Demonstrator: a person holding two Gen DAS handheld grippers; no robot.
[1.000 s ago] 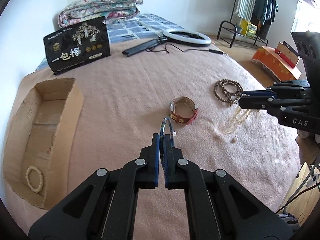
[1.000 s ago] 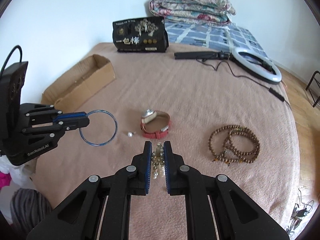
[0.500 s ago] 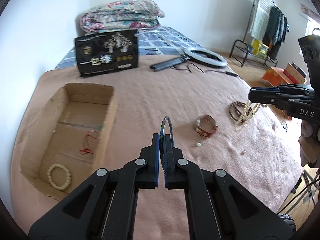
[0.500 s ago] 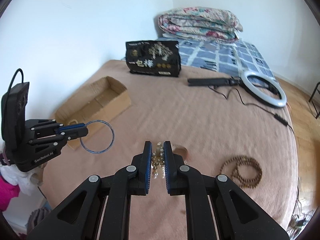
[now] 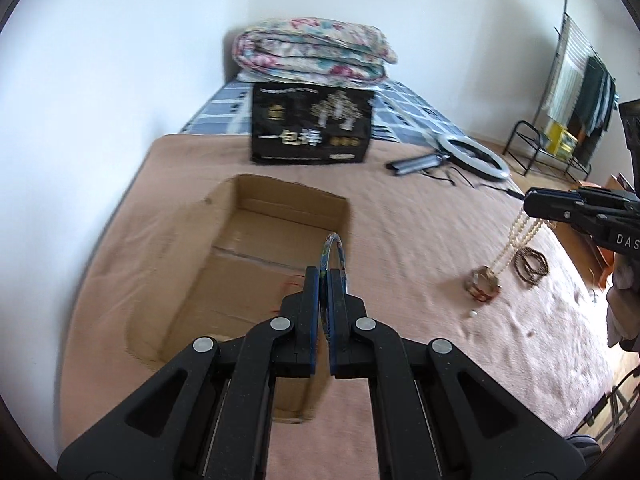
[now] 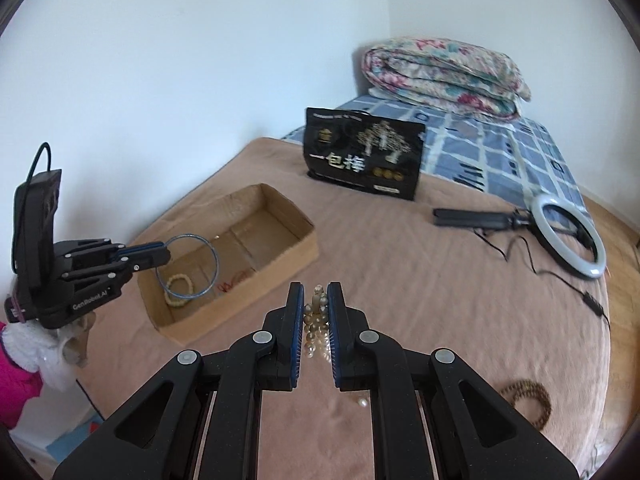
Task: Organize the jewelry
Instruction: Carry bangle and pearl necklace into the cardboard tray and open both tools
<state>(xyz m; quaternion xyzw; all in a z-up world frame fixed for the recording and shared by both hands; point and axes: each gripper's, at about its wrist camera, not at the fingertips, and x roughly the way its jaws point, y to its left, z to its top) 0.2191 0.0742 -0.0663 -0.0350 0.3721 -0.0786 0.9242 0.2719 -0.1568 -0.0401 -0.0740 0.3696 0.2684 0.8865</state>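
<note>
Pink bedding covers the bed (image 5: pixel 400 240) we work on, and the cardboard box (image 6: pixel 280 212) lying on it is our landmark. We have our left gripper (image 5: pixel 325 280) closed on the thin blue bangle (image 6: pixel 188 265), pinched at its rim so the ring hangs free beyond the jaws; it hovers over the near end of the box, directly above the pale bead bracelet (image 6: pixel 179 289) and close to a bit of red cord (image 6: pixel 234 282) already lying inside. We judge that holding it by the edge lets it drop flat once the jaws part.

Our right gripper (image 6: pixel 316 300) is closed on the pearl necklace (image 5: pixel 516 240), its strands bunched between the jaws and dangling, held well to the right of the box and above the bedding. We judge it waits its turn for the box.

Farther right of the box, a red-strapped watch (image 5: pixel 482 284) and a brown bead strand (image 5: pixel 530 262) lie on the bed, with a loose pearl (image 5: pixel 473 313) nearby. Beyond the box stands a black printed bag (image 5: pixel 312 128), then a folded floral quilt (image 5: pixel 316 50) and a ring light (image 6: pixel 570 236).
</note>
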